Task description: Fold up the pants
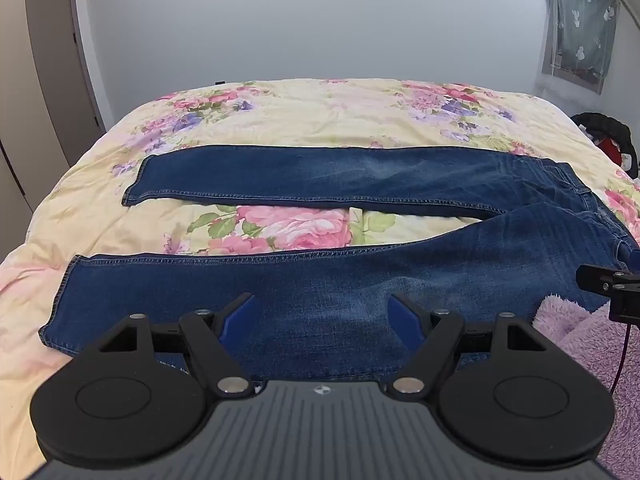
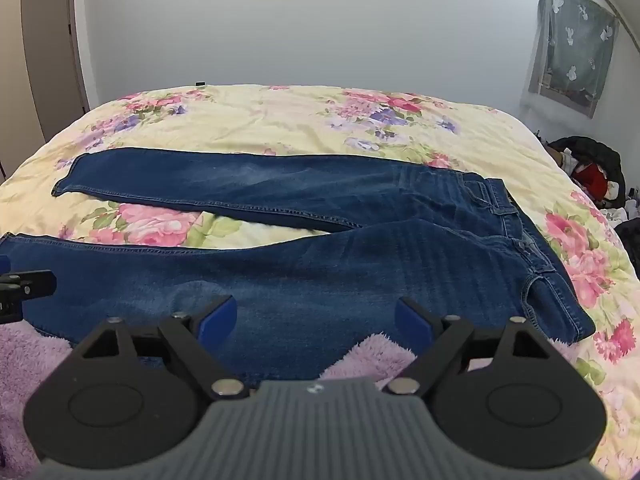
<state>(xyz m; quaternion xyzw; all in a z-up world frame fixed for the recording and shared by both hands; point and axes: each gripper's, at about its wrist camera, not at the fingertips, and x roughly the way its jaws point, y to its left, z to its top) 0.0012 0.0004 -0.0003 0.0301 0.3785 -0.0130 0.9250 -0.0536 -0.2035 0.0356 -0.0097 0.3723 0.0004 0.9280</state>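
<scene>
Both tongs hover low over the near leg of the pants (image 1: 320, 288): the left tongs (image 1: 322, 314) and the right tongs (image 2: 316, 314) are each spread wide and grip nothing. These blue jeans lie flat on the floral bedspread (image 1: 320, 108), legs parted in a V, cuffs to the left, waistband to the right. Purple fleece (image 2: 372, 350) sits at the bed's near edge.

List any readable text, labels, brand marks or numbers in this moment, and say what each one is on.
No readable text in either view.
Left gripper body: a small round emblem, no letters.
Right gripper body: the same emblem, no letters.
Jeans: waistband button too small to read.
Curtain: white shapes only.
</scene>
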